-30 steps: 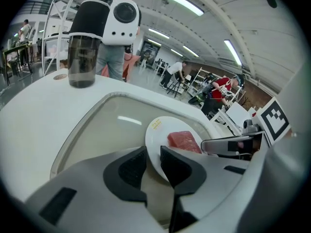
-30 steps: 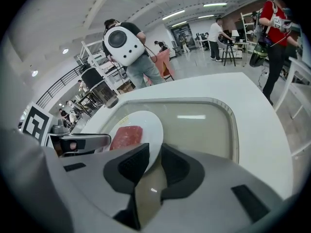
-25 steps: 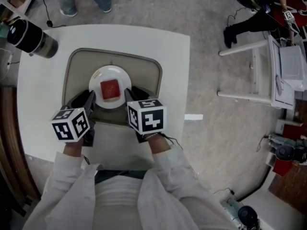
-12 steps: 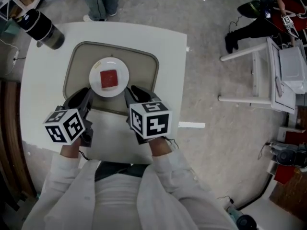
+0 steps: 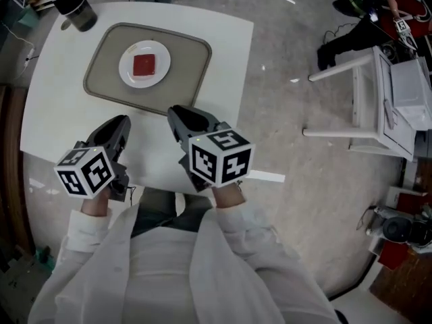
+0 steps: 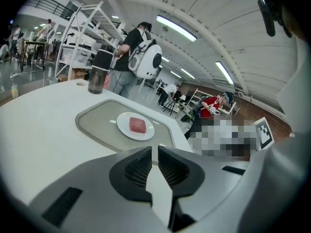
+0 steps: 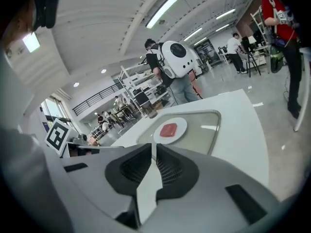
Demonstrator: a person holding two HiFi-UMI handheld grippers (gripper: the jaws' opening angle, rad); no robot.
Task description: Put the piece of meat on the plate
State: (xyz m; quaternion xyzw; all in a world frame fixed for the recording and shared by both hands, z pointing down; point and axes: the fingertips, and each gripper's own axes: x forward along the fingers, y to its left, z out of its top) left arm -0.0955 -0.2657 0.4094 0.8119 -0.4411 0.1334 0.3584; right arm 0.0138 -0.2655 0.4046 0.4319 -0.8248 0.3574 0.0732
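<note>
The red square piece of meat (image 5: 143, 65) lies in the middle of the round white plate (image 5: 127, 77). The plate sits on a flat grey-beige tray with rounded corners (image 5: 187, 58), which rests on the far half of the white counter (image 5: 52, 106). A dark cylindrical tumbler (image 5: 73, 4) stands upright at the far left corner of the counter, off the tray.

The left claw (image 6: 155, 148) has its jaws drawn together, with only a thin slit between them and nothing held. The right claw (image 7: 153, 147) has its jaws closed in the same way and is empty too. Both hover over the near edge of the counter, side by side but apart, pointing toward the tray and well short of it. The person's white sleeves (image 5: 162, 262) fill the bottom of the head view.
</note>
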